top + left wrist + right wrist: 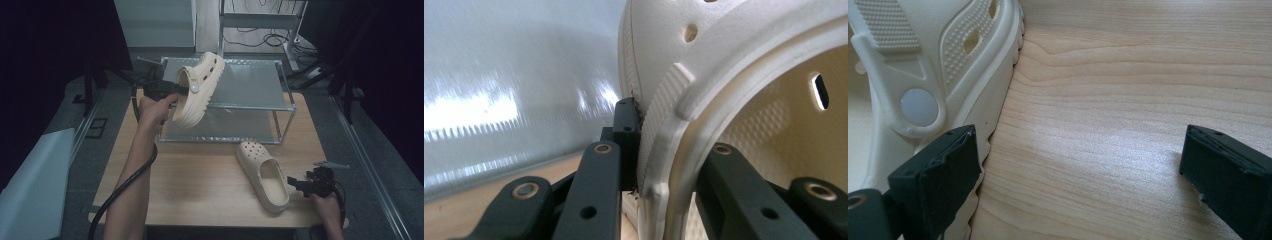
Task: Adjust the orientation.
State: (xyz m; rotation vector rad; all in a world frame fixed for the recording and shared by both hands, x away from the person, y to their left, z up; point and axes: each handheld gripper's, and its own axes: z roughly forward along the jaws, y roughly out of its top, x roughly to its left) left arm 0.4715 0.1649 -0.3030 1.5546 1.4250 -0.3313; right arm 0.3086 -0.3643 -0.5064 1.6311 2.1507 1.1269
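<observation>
Near the upper middle of the high view, the left gripper (184,89) is clamping the heel rim of a cream clog (199,87) (tilted, toe up) and holding it in the air before the metal rack (260,106). At lower right, the right gripper (295,185) is resting with jaws spread apart, gripping nothing, just beside the second clog (262,175), which is lying on the wooden table (200,185).
</observation>
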